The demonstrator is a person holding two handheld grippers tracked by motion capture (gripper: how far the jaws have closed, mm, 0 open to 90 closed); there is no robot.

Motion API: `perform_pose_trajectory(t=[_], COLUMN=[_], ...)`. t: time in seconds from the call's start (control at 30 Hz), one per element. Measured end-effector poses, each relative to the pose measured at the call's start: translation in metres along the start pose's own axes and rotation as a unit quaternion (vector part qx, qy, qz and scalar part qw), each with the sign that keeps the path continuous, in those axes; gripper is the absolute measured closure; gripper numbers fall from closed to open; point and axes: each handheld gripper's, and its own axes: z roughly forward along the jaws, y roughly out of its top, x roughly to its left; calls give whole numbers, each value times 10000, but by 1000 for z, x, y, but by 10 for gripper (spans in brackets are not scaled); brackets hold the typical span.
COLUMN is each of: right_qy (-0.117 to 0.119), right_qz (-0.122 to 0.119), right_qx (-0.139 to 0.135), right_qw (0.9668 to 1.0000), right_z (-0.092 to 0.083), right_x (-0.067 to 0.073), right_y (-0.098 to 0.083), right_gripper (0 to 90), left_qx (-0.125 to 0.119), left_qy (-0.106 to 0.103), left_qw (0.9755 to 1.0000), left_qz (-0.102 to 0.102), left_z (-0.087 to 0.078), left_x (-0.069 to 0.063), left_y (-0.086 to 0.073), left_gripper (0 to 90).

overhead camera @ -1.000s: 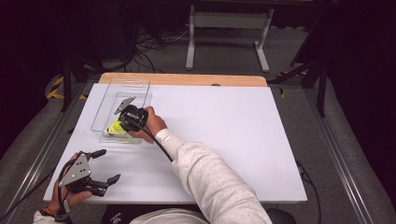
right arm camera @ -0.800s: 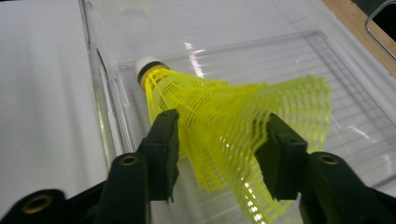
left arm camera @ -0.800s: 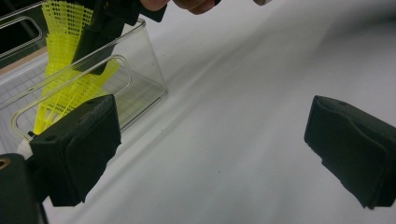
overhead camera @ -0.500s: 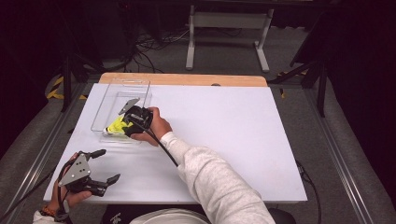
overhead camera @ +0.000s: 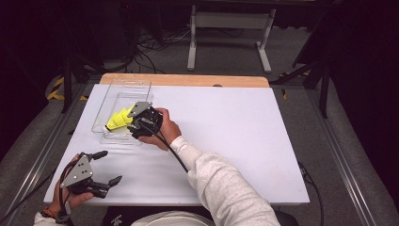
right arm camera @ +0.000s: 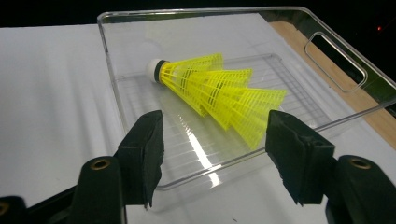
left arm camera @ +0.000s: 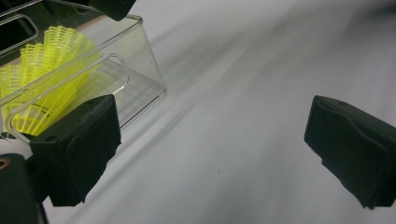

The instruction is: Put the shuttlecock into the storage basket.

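Right tongs (right arm camera: 215,154), just opened, face shuttlecocks (right arm camera: 219,95) inside clear bin (right arm camera: 336,60).

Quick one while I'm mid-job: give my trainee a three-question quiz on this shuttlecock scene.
1. True or false: the yellow plastic shuttlecocks lie inside the clear plastic bin.
2. Which gripper is nearer the bin: A) left gripper B) right gripper?
3. Fill in: the right gripper's jaws, just opened, hold ____.

Key: 1 true; 2 B; 3 nothing.
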Motion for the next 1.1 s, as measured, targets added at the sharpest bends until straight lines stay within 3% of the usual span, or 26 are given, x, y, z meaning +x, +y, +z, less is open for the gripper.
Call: perform_pose_trajectory(t=[0.4,0.53,1.1], right_qy=[-177,-195,-450], right_qz=[-132,-79,-262], right_qx=[-260,-291,-327], right_qw=[9994,9994,9981], right_z=[-20,-25,-44], right_x=[-3,-6,-11], right_y=[-8,-11,-21], right_gripper=[343,337,290], left_qx=[42,49,63], left_qy=[3,5,7], left_qw=[10000,10000,10000], left_qz=[-14,-14,-15], left_z=[2,2,2], left_x=[0,0,0], left_y=[0,0,0], left_gripper=[46,46,46])
